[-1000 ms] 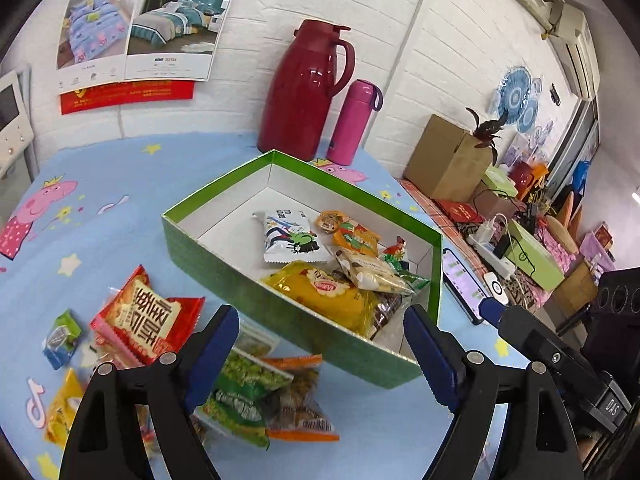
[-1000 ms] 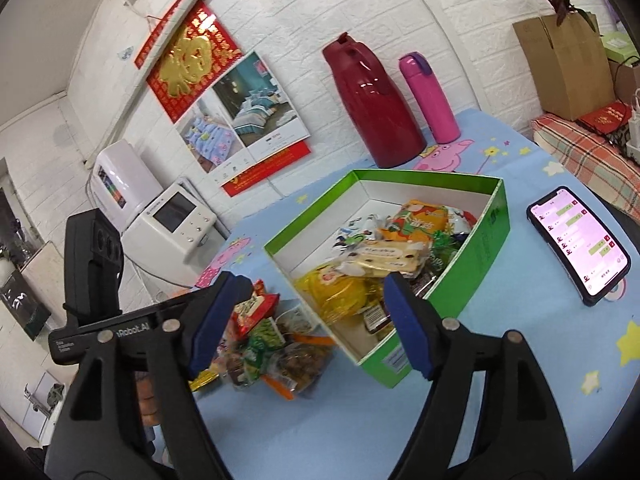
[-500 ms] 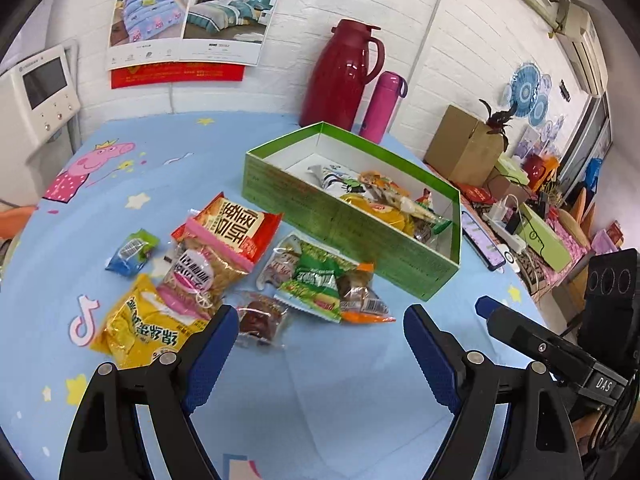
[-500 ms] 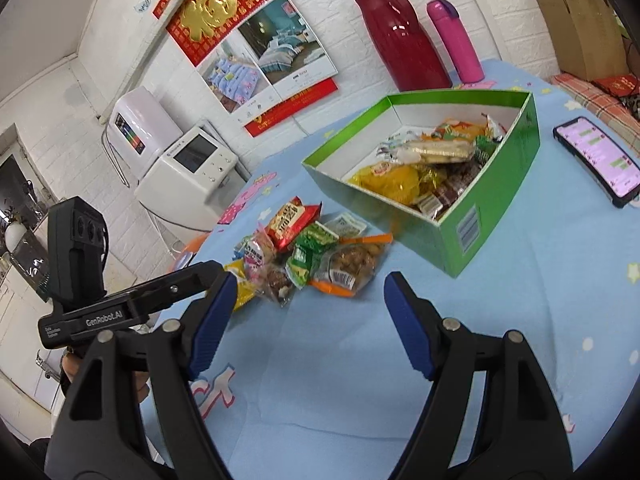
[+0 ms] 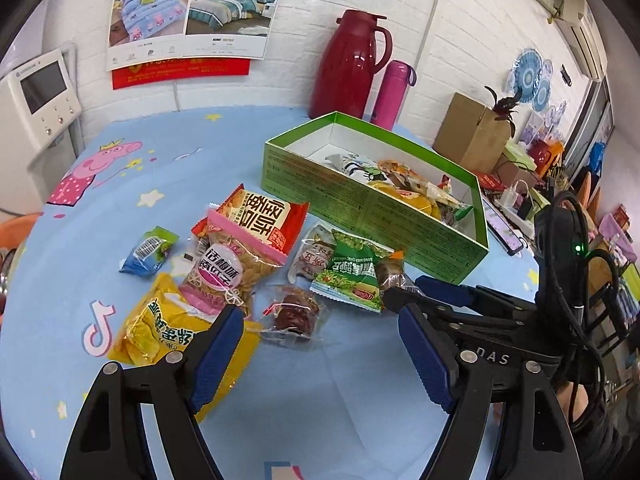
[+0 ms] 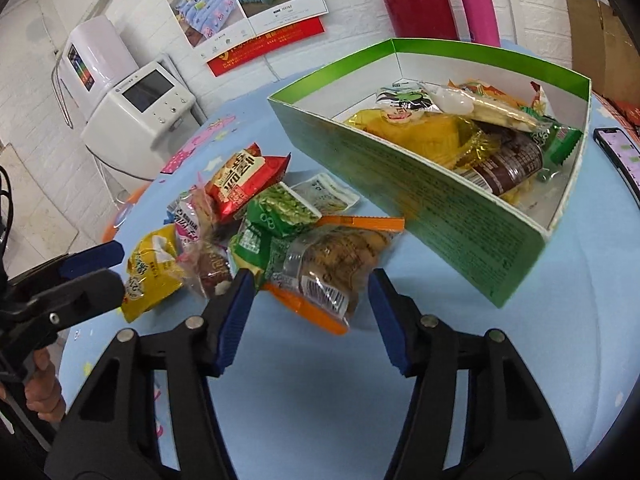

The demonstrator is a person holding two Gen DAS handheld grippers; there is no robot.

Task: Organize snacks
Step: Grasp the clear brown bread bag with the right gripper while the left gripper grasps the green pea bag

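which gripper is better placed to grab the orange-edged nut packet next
Right. The open right gripper already straddles the orange-edged nut packet, close to the green box. The left gripper faces the dark candy instead.

Both wrist views low, near, sharing green box (image 5: 372,200) (image 6: 440,208).

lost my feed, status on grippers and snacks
Both grippers open, empty. Right gripper straddling orange-edged pack. Loose snacks beside green box, box part full. Nothing blocking.

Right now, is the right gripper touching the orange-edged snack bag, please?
Cannot tell: in the right wrist view the right gripper brackets the orange-edged snack bag, open, with contact unclear.
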